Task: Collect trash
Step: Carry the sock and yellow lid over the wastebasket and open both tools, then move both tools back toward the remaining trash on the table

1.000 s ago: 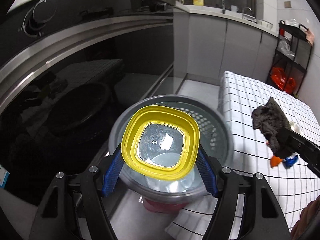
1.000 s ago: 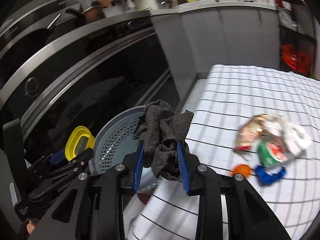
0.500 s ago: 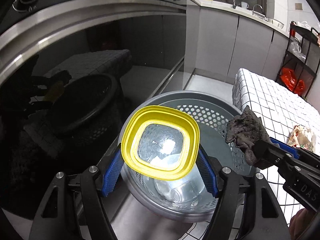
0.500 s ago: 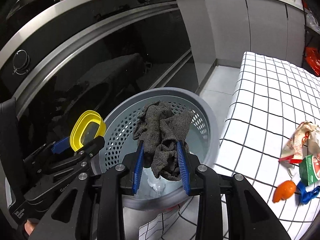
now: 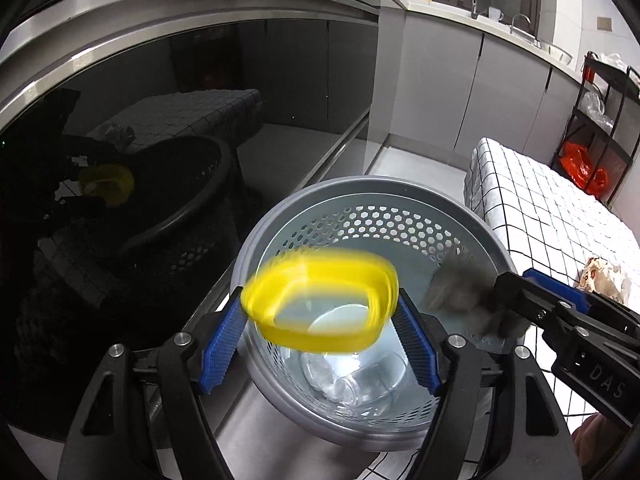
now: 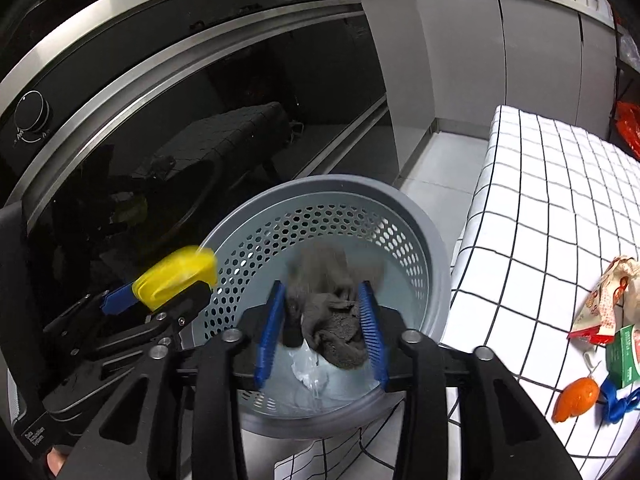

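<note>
Since the frame half a second earlier, both loads had come loose: the yellow lid [image 5: 320, 304] appeared tilted and motion-blurred between the left gripper [image 5: 320, 340] pads, and the grey rag [image 6: 332, 312] appeared blurred between the right gripper [image 6: 322, 332] pads. Both pairs of fingers had spread wider than before. Left blue pads [image 5: 222, 340] stood apart, the lid's edges right at them; contact could not be judged through the blur. Right blue pads [image 6: 370, 336] stood wider than the rag, which hung loose between them.

Both items were over the mouth of the grey perforated basket [image 6: 434, 276], lid at its left rim, rag nearer the middle. Inside the basket lay a clear plastic container [image 5: 352, 376] and crumpled pale plastic [image 6: 308, 372].

Right of the basket stood a table under a white checked cloth [image 6: 552, 216]. On it, at the near right: a crumpled snack wrapper [image 6: 608, 296], a green carton [image 6: 626, 356], an orange piece [image 6: 576, 398] and a blue piece [image 6: 618, 400].

Left of the basket was a dark glass oven door [image 6: 200, 128]. Right gripper body in the left view read "DAS", cut off.
</note>
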Available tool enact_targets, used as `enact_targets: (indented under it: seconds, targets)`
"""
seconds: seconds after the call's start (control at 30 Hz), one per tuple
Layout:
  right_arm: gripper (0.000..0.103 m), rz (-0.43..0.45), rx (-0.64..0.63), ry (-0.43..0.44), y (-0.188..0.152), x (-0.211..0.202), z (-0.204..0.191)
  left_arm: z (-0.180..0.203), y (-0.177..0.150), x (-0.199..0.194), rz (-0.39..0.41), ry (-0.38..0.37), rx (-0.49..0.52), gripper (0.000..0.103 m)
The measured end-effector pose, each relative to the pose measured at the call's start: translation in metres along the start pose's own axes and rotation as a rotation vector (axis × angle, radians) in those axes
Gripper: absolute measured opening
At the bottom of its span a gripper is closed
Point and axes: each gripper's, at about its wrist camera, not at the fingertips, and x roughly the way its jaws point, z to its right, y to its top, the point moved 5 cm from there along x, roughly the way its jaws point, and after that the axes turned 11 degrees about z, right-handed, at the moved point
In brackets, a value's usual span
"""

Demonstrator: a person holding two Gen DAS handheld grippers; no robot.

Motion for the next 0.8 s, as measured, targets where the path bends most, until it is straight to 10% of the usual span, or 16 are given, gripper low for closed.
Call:
enact_targets:
  seconds: [0.8]
  targets:
    - [0.052,-0.004,0.029,-0.02,-0.015,-0.023,0.007,0.008,-0.007,-0.021,-0.019,-0.026,-0.012,0.078]
